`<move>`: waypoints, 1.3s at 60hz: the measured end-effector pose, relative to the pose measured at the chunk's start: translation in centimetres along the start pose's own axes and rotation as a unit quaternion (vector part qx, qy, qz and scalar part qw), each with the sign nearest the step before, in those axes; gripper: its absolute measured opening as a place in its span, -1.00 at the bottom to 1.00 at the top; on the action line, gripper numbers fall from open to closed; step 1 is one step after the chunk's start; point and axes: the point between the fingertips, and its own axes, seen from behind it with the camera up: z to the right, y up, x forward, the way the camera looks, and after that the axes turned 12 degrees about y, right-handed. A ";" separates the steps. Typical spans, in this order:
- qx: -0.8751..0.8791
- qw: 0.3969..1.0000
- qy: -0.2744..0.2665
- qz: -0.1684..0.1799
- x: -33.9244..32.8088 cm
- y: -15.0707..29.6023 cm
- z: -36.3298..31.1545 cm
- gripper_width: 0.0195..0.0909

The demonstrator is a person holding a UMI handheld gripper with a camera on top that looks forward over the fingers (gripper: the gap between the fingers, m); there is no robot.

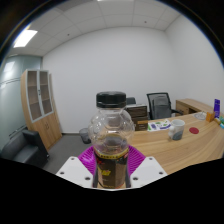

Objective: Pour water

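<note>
A clear plastic bottle (111, 135) with a black cap and a dark label stands upright between my fingers. My gripper (111, 168) is shut on the bottle, with both purple pads (90, 159) pressing on its labelled lower part. The liquid inside looks clear near the shoulder. The bottle is lifted above the wooden desk (180, 145). A small pale cup (176, 130) stands on that desk, beyond the bottle and to its right. The bottle's base is hidden below my fingers.
An office room lies ahead. A wooden cabinet (40, 105) with glass doors stands at the left wall. A black office chair (159, 104) sits behind the curved desk. Small coloured items (212, 116) lie at the desk's far right.
</note>
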 end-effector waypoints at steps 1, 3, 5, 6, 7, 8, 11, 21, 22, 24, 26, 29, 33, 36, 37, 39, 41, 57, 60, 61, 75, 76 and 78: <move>0.010 1.000 0.005 0.007 0.2 0.9 0.1 -0.53; 0.032 0.999 0.016 0.021 0.9 2.5 0.4 -0.53; 0.058 0.997 0.028 0.035 1.5 4.2 0.8 -0.53; 0.073 0.996 0.034 0.043 1.7 5.2 1.0 -0.53; 0.088 0.994 0.040 0.051 2.0 6.2 1.3 -0.53; 0.104 0.992 0.048 0.058 2.2 7.1 1.6 -0.53; 0.159 0.982 0.070 0.077 3.2 9.9 2.8 -0.53; 0.376 0.906 0.132 0.142 6.9 17.2 9.7 -0.54; 0.399 0.895 0.138 0.147 7.3 17.7 10.6 -0.54; 0.443 0.870 0.149 0.156 8.1 18.4 12.3 -0.54; 0.488 0.842 0.158 0.166 8.9 19.0 14.0 -0.53; 0.557 0.793 0.169 0.177 9.9 19.2 16.7 -0.54; 0.639 0.723 0.178 0.194 11.5 19.1 19.8 -0.54; 0.691 0.671 0.180 0.200 12.1 18.5 22.1 -0.53; 0.704 0.657 0.179 0.201 12.7 18.2 22.9 -0.53; 0.724 0.636 0.177 0.202 13.2 17.4 24.1 -0.54; 0.741 0.619 0.175 0.195 13.8 16.4 25.0 -0.54; 0.809 0.539 0.160 0.172 15.2 12.5 28.8 -0.54; 0.800 0.557 0.157 0.161 15.8 12.5 28.4 -0.54; 0.795 0.565 0.156 0.156 15.8 12.6 28.4 -0.54; 0.591 0.786 0.140 0.113 13.7 16.6 29.8 -0.53; 0.569 0.803 0.137 0.114 13.4 17.2 30.1 -0.53; 0.524 0.834 0.130 0.116 12.8 18.5 31.0 -0.53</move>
